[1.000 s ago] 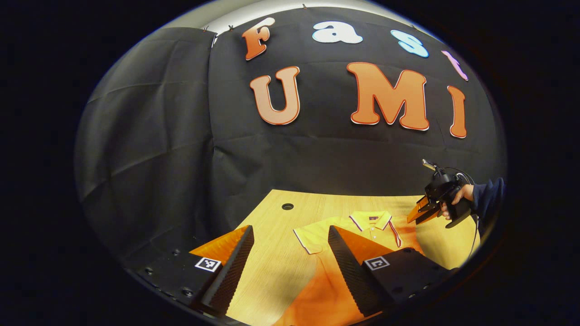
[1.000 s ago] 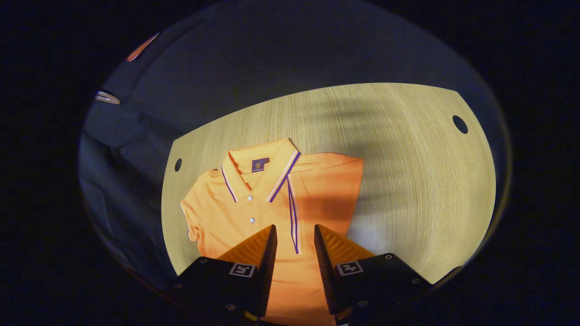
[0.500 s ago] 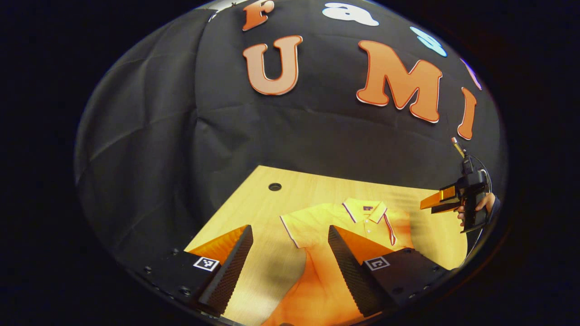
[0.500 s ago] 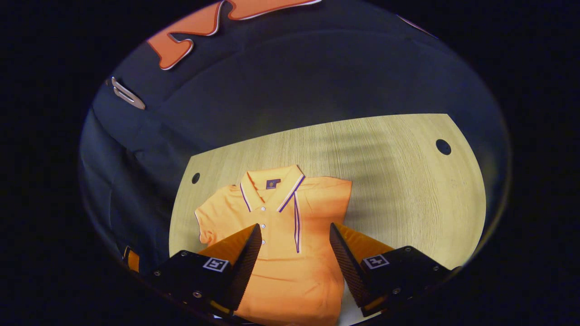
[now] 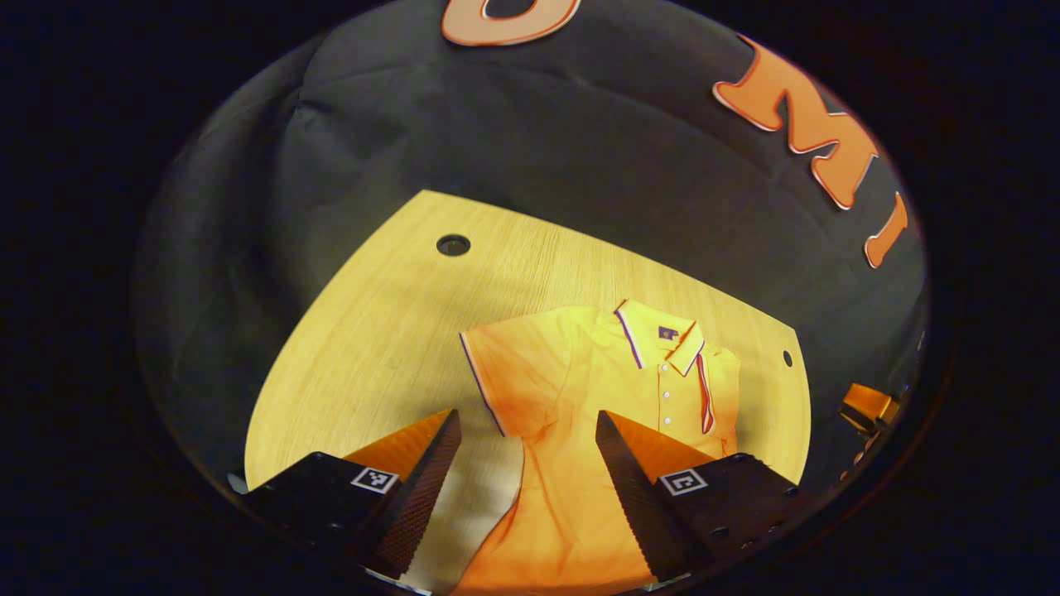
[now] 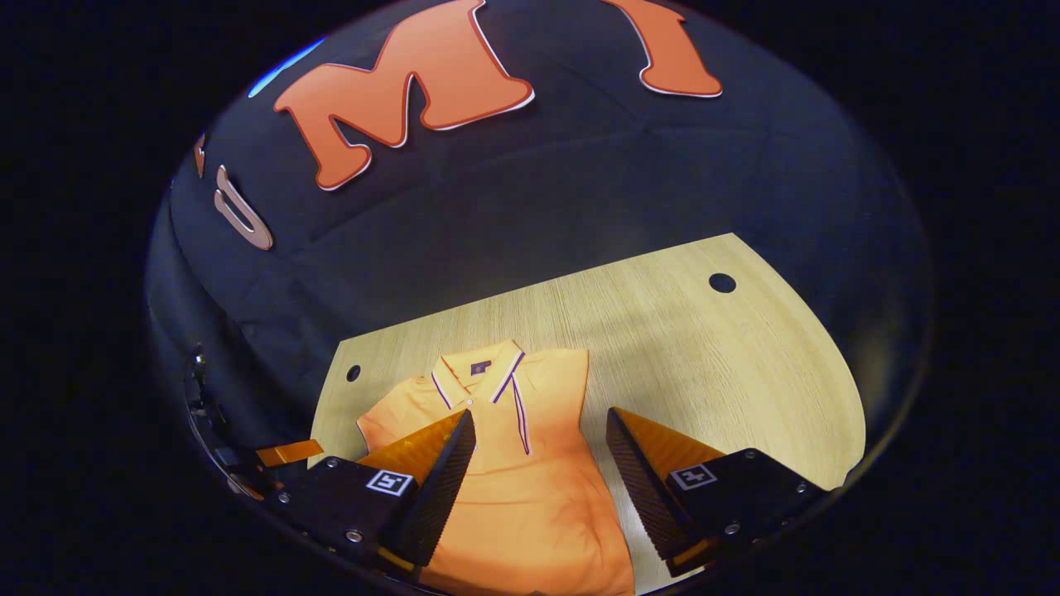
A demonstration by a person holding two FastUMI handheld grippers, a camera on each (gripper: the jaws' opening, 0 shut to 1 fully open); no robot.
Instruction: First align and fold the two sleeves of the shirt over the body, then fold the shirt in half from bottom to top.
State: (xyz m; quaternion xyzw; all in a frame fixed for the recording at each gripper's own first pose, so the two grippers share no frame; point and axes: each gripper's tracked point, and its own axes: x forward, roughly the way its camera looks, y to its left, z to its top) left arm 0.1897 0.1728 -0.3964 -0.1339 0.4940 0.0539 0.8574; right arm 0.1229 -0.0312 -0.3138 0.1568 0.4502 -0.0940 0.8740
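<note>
Shirt point(image 5: 580, 389): orange polo, lying flat and face up on the table point(image 5: 373, 331), collar toward the booth wall
Collar point(image 6: 476, 377): striped trim, small dark label inside, placket with white buttons running down from it
Right sleeve: lies folded over the chest, so that side of the shirt runs as a straight edge in the right gripper view; its striped cuff lies beside the placket
Left sleeve point(image 5: 497, 389): spread out to the side on the wood, striped cuff edge showing, in the left gripper view
Left gripper point(image 5: 526, 488): fingers wide apart, gripping nothing; in its own view the left sleeve's underarm and the shirt's side lie between the two fingers, lower down, apart from them
Right gripper point(image 6: 538, 488): fingers wide apart, gripping nothing; in its own view the shirt body lies between them, and the near finger overlaps the left chest in the picture; contact cannot be told
Other gripper: part of the right gripper shows at the far right edge of the left gripper view, off the table edge
Table: light wood, with round holes near its far corners
</note>
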